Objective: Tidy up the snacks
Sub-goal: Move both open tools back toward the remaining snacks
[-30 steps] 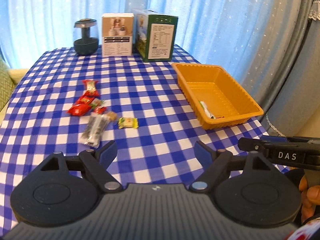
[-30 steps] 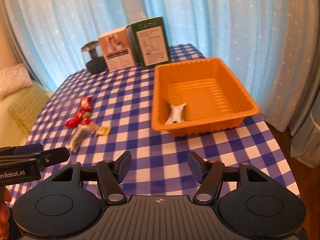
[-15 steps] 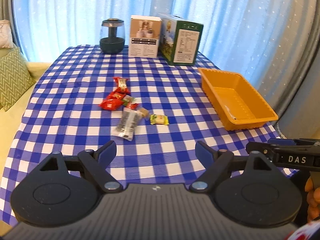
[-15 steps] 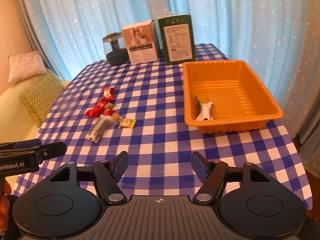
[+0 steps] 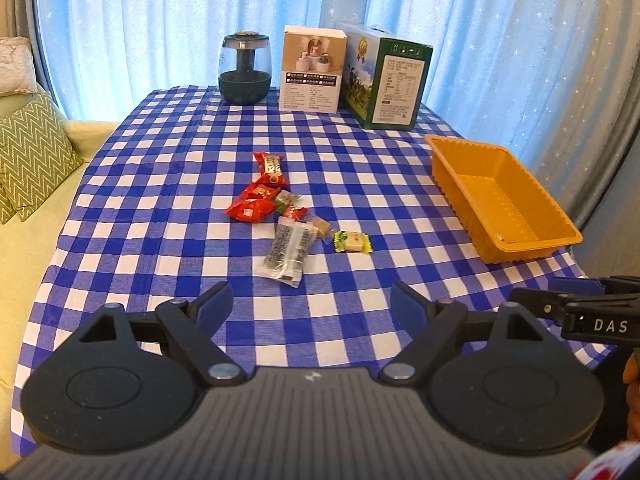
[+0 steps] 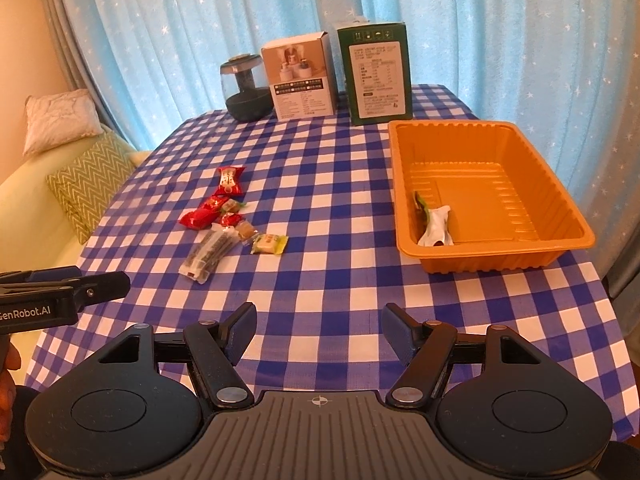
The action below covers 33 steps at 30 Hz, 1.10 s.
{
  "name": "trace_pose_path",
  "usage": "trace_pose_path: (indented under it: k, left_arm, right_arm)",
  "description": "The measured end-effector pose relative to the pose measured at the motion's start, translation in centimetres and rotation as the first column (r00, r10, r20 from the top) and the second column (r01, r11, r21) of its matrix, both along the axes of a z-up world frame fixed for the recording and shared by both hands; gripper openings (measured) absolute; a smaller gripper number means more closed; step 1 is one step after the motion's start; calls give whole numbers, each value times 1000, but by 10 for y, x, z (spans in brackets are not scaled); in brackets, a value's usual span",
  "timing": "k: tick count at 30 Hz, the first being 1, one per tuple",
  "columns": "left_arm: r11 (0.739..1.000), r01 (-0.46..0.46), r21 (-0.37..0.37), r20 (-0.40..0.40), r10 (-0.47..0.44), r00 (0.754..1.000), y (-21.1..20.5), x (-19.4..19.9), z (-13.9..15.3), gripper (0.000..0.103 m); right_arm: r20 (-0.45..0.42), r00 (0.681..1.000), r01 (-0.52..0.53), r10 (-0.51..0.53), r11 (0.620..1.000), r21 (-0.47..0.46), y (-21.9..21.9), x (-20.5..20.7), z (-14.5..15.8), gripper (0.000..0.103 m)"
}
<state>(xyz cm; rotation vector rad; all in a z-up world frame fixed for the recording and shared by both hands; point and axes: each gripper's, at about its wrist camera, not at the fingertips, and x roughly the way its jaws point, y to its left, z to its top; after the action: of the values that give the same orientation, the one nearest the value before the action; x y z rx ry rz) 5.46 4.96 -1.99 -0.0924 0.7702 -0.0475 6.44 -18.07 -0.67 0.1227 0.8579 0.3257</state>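
Both jaws are held wide apart, nothing between them: the left gripper and the right gripper (its jaws just opened further), facing wrapped snacks beside an orange ribbed plastic tray.

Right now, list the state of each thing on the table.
Orange tray: upright, holds one white wrapper.
Snack pile: loose on the cloth, outside the tray.
Yellow candy: lying apart from the pile.
Two boxes: standing, closed.
Left gripper: open, empty.
Right gripper: open, empty.
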Motion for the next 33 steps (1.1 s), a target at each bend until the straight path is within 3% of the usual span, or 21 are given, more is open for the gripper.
trace_pose_path:
  k: [17,25,33]
  left_arm:
    - [999,8,40,-59,-6,998,13,42,-32,84]
    - [998,36,54,-78,-31,996,14,74,-48,84]
    - [995,61,74,-94,-54,994,19,104,-67,83]
  right_arm:
    - [-11,997,-73,73,997,-17,29,43,-30,69]
    - [27,984,-172,173,984,-55,52,76,-49,69]
    - [73,947,-300,312,943,-145,76,111,-73,65]
